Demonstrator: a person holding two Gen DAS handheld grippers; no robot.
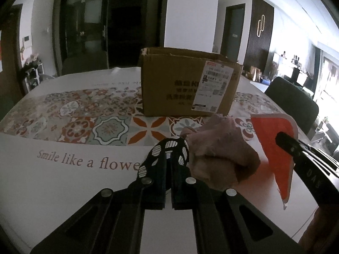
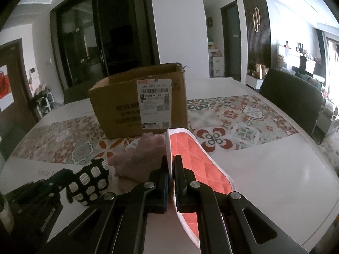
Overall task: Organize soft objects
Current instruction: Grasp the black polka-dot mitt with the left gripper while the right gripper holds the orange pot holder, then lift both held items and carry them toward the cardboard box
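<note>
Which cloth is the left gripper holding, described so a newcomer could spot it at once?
Start at the cardboard box on the patterned tablecloth. In front of it sit three soft items. The left gripper is shut on the black cloth with white oval patches, beside a plain pink towel and an orange quilted pad.

I'm looking into a home, an open dining and living room. The bench (image 2: 264, 169) under my hand-held gripper wears a tile-patterned cloth (image 1: 89, 124) with a printed motto. Ahead stand dark glazed doors (image 2: 84, 42) and a white pillar (image 2: 178, 21). To the right sit a dark chair (image 2: 292, 97), a slatted wall panel (image 2: 257, 31), and shelves of ornaments (image 2: 300, 50) by a bright window.
</note>
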